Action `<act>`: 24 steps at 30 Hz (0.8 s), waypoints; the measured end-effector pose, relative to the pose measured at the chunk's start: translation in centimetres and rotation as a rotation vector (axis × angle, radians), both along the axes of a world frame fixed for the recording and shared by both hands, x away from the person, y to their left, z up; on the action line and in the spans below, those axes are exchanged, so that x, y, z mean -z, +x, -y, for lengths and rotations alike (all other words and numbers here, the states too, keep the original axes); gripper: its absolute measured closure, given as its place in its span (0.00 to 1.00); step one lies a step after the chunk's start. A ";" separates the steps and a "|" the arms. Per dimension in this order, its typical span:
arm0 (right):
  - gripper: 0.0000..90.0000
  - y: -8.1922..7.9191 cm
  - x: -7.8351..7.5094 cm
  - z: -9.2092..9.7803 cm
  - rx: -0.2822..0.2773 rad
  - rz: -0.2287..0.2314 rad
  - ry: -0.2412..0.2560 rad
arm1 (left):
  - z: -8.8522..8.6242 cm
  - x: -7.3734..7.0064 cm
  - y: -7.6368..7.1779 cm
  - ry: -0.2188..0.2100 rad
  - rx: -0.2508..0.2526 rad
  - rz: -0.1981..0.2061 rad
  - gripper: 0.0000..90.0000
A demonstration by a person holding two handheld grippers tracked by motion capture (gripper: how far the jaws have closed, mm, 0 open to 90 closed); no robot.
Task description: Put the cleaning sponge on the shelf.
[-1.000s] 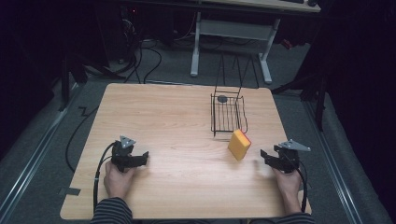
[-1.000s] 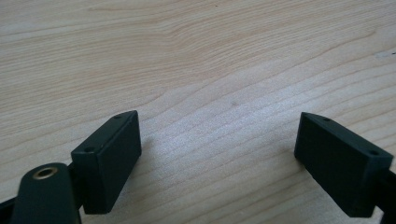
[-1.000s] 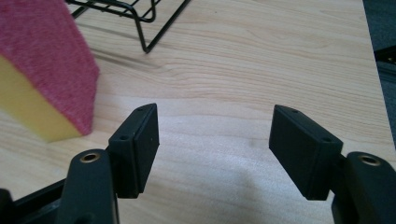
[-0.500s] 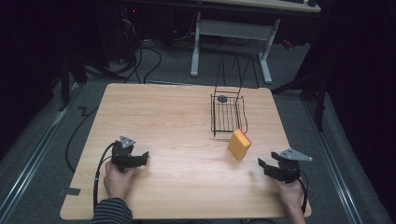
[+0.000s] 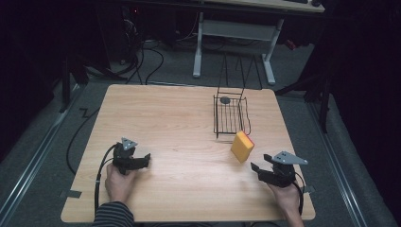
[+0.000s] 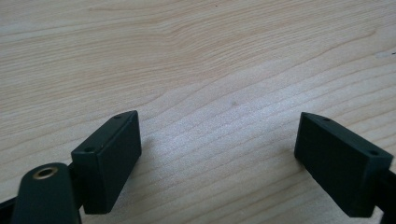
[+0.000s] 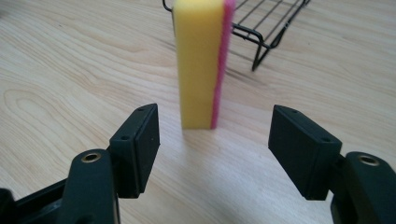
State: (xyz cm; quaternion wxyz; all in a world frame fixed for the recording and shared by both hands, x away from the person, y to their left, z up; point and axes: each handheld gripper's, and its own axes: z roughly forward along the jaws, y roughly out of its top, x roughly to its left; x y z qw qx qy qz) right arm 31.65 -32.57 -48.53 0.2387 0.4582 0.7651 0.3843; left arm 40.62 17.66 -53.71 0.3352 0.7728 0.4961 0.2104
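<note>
Jaws spread wide, the right gripper [image 7: 215, 154] faces an upright yellow-and-pink sponge [image 7: 201, 60] near the table's [image 5: 165, 118] right edge; a wire basket [image 5: 230, 116] stands just behind. The left gripper [image 6: 219, 163], also spread, rests on bare wood.

I see the table [image 5: 179, 123] lit evenly from above, the room around it nearly black. High view soft, a bit grainy. Both gripper views bright; the near black jaws are slightly blurred, with soft shadows under them and the sponge [image 7: 201, 60].
</note>
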 end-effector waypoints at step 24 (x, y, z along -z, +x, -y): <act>0.41 4.2 0.3 -2.8 0.021 -0.033 0.011 | 0.0 0.0 0.0 -0.001 -0.001 0.000 0.17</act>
